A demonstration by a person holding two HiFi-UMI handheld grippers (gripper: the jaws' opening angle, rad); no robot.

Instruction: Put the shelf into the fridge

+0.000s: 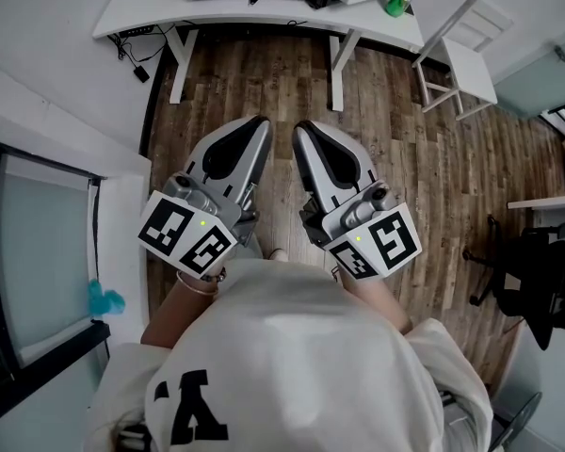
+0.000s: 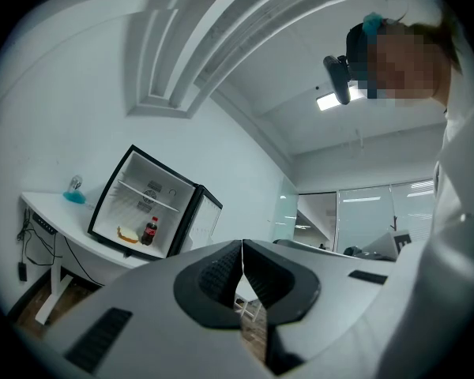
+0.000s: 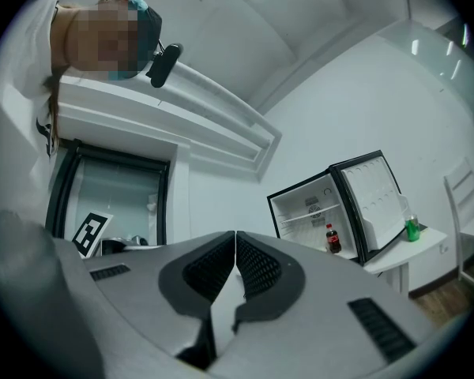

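Note:
A small black fridge (image 2: 146, 204) stands open on a white desk (image 2: 63, 227). A thin white shelf (image 2: 148, 197) spans its upper half. On the fridge floor sit a cola bottle (image 2: 149, 231) and a sandwich (image 2: 127, 234). The right gripper view shows the same fridge (image 3: 332, 212), its shelf (image 3: 314, 212) and the bottle (image 3: 330, 239). My left gripper (image 1: 261, 122) and right gripper (image 1: 301, 128) are held side by side over the wooden floor, a few steps short of the desk (image 1: 264, 12). Both are shut with nothing between the jaws.
A white chair (image 1: 461, 55) stands to the right of the desk. A green can (image 3: 411, 229) sits on the desk beside the fridge door, a blue object (image 2: 75, 196) at the other end. A black office chair (image 1: 537, 281) is at the right, a glass door (image 1: 38, 243) at the left.

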